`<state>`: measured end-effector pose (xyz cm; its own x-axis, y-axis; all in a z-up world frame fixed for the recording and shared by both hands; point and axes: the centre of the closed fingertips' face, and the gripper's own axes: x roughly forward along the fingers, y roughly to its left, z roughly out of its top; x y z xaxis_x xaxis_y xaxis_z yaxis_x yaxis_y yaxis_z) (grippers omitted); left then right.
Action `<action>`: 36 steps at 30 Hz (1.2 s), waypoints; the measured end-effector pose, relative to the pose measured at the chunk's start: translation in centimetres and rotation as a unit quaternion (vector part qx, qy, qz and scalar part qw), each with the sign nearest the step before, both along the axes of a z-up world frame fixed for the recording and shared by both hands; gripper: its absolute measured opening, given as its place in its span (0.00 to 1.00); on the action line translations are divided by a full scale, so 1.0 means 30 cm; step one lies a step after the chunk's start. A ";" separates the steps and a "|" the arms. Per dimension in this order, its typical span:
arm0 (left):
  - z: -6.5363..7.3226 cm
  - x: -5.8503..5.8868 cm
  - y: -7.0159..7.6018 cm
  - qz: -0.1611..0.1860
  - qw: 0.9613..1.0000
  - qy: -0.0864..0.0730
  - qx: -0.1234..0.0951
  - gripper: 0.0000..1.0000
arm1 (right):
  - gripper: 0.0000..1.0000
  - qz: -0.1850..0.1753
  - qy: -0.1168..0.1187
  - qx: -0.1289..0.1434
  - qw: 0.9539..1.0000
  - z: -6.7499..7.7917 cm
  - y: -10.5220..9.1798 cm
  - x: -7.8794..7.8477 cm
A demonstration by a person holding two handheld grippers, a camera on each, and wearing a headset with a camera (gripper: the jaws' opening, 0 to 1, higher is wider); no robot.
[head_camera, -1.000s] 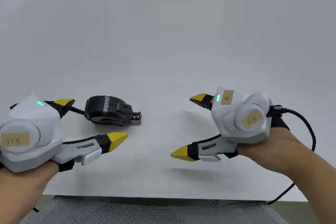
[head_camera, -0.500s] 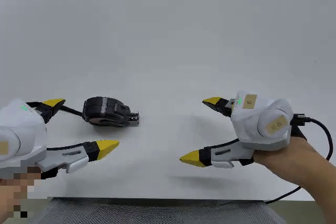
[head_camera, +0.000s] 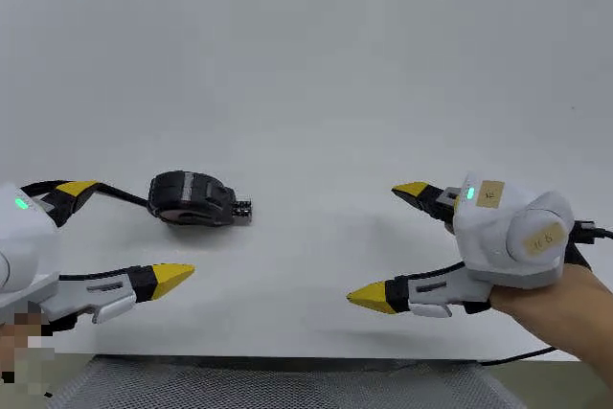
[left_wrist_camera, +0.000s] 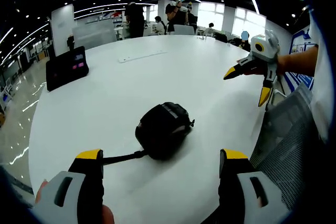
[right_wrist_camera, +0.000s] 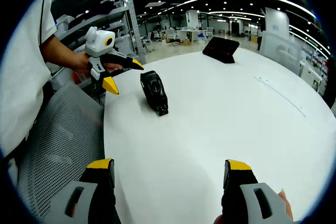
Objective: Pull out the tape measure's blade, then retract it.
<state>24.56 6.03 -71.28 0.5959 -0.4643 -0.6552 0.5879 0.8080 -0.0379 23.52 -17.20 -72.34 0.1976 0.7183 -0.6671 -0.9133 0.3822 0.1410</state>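
The black, rounded tape measure (head_camera: 192,200) lies near the front edge of the white table (head_camera: 316,93), left of centre, its blade in. Just beside it, the left gripper (head_camera: 129,230) gapes wide, empty. The right gripper (head_camera: 385,242), well apart, is equally wide and empty.

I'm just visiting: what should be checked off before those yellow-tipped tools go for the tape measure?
1. The tape measure lies free on the table: ok.
2. The left tool is open and aimed at the tape measure: ok.
3. The right tool is open: ok.
4. The blade tip faces the right tool: ok.
5. The tape measure is held firm: not ok, nothing touches it.
6. That tip will pull out freely: cannot tell.
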 end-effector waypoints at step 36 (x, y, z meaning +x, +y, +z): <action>0.053 -0.062 -0.021 -0.073 0.997 -0.004 -0.024 0.99 | 0.91 -0.023 -0.001 -0.008 1.000 0.031 -0.112 -0.035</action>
<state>22.71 5.40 -69.70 0.5249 -0.5772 -0.6255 0.6992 0.7115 -0.0699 22.46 -20.55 -71.42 0.2319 0.6975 -0.6780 -0.8951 0.4259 0.1319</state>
